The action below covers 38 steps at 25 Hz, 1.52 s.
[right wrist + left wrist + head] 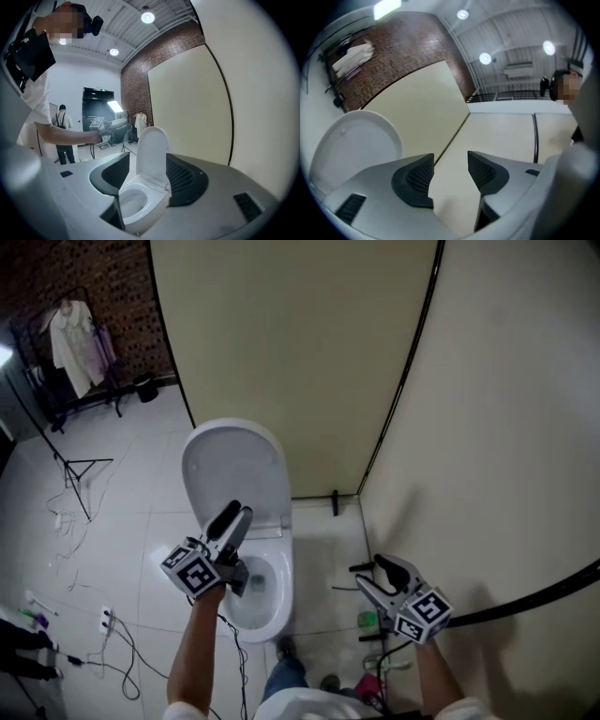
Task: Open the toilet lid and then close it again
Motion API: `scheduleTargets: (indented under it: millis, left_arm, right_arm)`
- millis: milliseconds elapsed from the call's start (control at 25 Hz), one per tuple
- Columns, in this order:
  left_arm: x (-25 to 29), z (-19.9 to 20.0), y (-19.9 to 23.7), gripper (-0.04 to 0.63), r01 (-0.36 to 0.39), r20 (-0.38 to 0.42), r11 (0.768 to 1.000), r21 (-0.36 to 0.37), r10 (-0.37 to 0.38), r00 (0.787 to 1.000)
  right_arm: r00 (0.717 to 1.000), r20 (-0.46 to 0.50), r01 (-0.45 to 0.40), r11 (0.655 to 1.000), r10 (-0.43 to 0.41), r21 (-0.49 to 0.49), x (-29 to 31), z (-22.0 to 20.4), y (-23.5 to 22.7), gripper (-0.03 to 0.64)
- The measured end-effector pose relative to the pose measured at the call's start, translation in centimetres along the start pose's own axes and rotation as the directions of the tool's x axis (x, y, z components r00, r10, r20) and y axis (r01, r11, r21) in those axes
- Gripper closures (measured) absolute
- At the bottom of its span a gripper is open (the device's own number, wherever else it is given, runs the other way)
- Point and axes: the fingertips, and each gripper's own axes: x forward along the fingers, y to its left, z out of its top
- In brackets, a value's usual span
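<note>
White and upright, the toilet lid (234, 465) stands open against the beige partition (291, 352). Your head view puts your left tool (236, 514) just in front of it, yet only that tool's own view shows its jaws slightly apart and empty, with the lid off to the left. Your right tool (367, 571) hangs apart near the side wall, and its own view shows jaws moderately open, gripping nothing, framing the distant bowl (133, 201) and raised lid.
</note>
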Motion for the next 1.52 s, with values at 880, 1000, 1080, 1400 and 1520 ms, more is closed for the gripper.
scheduleTargets:
  millis: [880, 1000, 1080, 1400, 1520]
  left_arm:
    - [-16.8, -14.5, -24.3, 0.373, 0.06, -0.331, 0.838, 0.542, 0.148, 0.932]
    - [-17.2, -14.8, -24.0, 0.374, 0.045, -0.34, 0.844, 0.535, 0.167, 0.926]
    - [-17.4, -14.9, -23.7, 0.376, 0.042, -0.342, 0.841, 0.54, 0.173, 0.924]
    - [-17.4, -13.5, -21.2, 0.374, 0.043, -0.332, 0.847, 0.53, 0.16, 0.93]
    - [-17.9, -12.4, -18.5, 0.374, 0.038, -0.351, 0.854, 0.519, 0.172, 0.92]
  right_arm:
    - [0.99, -0.061, -0.138, 0.974, 0.129, -0.181, -9.0, -6.0, 9.8, 0.367]
    - [0.988, -0.06, -0.153, 0.97, 0.144, -0.189, -8.4, -6.2, 10.3, 0.366]
    - [0.987, -0.061, -0.155, 0.97, 0.146, -0.188, -8.2, -6.4, 10.7, 0.367]
    - [0.988, -0.058, -0.153, 0.973, 0.145, -0.175, -6.6, -6.5, 11.5, 0.367]
    - [0.989, -0.048, -0.146, 0.973, 0.14, -0.181, -5.7, -6.3, 12.1, 0.366]
